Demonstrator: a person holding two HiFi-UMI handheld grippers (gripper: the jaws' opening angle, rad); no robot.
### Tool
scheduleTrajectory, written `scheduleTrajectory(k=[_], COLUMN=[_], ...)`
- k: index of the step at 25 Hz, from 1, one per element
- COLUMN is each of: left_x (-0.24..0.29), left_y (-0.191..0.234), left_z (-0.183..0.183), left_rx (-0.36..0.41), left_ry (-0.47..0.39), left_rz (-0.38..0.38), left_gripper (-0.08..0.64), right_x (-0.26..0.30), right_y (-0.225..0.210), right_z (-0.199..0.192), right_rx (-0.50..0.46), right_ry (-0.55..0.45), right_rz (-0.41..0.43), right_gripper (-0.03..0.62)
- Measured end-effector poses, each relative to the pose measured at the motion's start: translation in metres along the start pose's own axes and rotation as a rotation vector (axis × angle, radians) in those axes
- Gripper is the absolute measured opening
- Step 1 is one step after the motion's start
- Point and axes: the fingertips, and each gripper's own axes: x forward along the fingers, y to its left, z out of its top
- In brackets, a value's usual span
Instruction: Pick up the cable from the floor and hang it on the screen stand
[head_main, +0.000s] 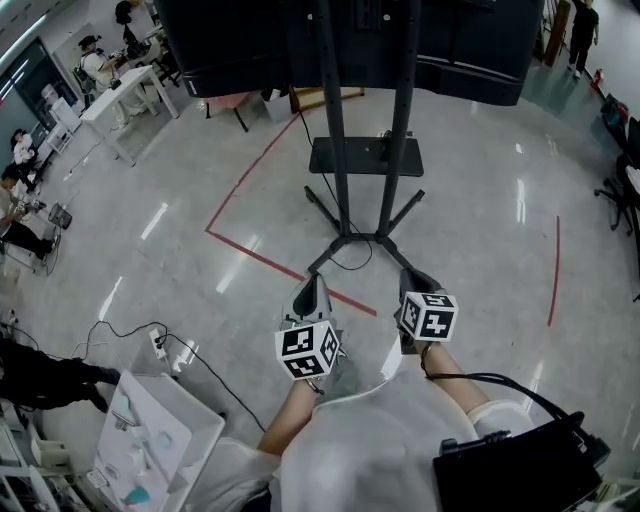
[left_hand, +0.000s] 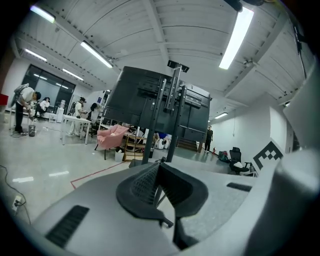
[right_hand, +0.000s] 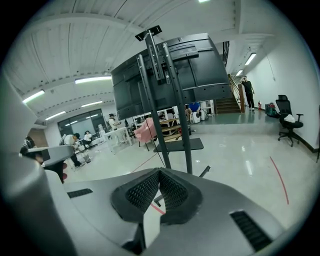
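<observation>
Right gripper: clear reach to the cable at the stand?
Probably yes: the cable lies between the stand's legs, just ahead of the right gripper; its shut fingers must open first.

Glossy floor (head_main: 150, 180) (red tape lines (head_main: 250, 254))

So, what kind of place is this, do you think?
Probably an open-plan lab or workshop hall: a tall screen stand on a polished floor marked with red tape lines, and white work tables with people at them.

Head view overhead, gripper views low, all toward screen stand (head_main: 335, 150)
</observation>
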Motion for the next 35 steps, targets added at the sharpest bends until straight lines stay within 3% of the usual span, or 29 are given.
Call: scheduleTrajectory(k=[10,16,21,25,28,32,35], left_x=[0.083,0.146,0.180,0.223,0.257,0.313,0.352], left_y=[0.059,0.087,0.095,0.107,0.124,0.164,0.198], left_z=[0.020,0.003,-0.030,-0.080,-0.134,-0.222,-0.303], left_rx=[-0.026,-0.018,-0.019,0.002,-0.003,0.010,0.024], left_ry=[0.037,0.101,0.175,0.218,0.232,0.205,0.182], left_rz=[-0.020,-0.019,-0.024,-0.027,-0.015,0.020,0.044], left_gripper=[0.002,0.003,0.002,0.002,0.002,0.002,0.002], right_x=[0.085,0.137,0.169,0.232,0.294,0.397,0.474], right_y=[0.018,0.009,-0.016,-0.049,-0.074,-0.111,-0.145], right_z=[0.032,0.036,0.011,-0.026,-0.070,-0.139,-0.213], right_rx=[-0.003,-0.007,0.032,0.083,0.071,0.031,0.019], right_ry=[0.053,0.085,0.118,0.140,0.147,0.112,0.105], right_rz=[-0.037,-0.067,-0.089,-0.089,-0.062,-0.008,0.007], right_gripper=[0.018,0.018,0.018,0.018,0.018,0.020,0.023])
